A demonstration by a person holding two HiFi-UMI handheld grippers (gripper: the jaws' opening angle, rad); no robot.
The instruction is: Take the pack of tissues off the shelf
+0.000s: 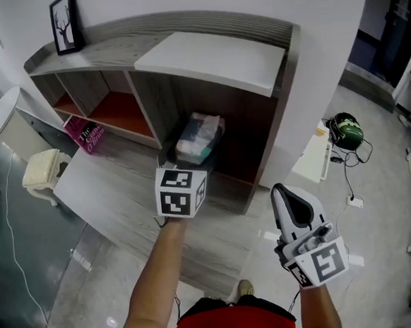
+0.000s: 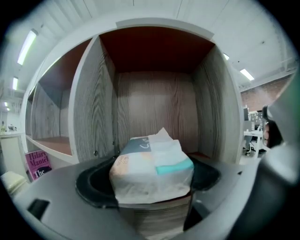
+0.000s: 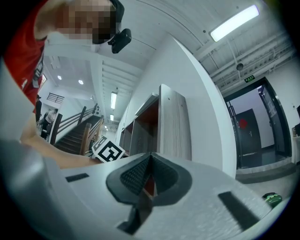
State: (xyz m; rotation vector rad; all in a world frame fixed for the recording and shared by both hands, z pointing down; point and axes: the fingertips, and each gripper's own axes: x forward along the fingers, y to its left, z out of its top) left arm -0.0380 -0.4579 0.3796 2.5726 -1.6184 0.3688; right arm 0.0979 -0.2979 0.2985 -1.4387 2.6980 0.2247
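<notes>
The pack of tissues point(image 1: 198, 137) is white with teal and dark print. It sits at the mouth of the right-hand compartment of the grey wooden shelf point(image 1: 284, 83). My left gripper point(image 1: 193, 154) is shut on it, one jaw on either side. In the left gripper view the pack of tissues point(image 2: 152, 168) fills the gap between the dark pads, with the compartment's back wall behind it. I cannot tell whether the pack rests on the shelf board or hangs just above it. My right gripper point(image 1: 285, 197) hangs lower right, away from the shelf. It is shut and holds nothing, as the right gripper point(image 3: 149, 176) view confirms.
A framed picture point(image 1: 65, 22) stands on the shelf top. A pink book point(image 1: 85, 132) leans in a left compartment. A low wooden platform point(image 1: 116, 195) lies before the shelf, with a cream stool point(image 1: 43, 172) at its left. A green helmet point(image 1: 346, 131) and cables lie on the floor to the right.
</notes>
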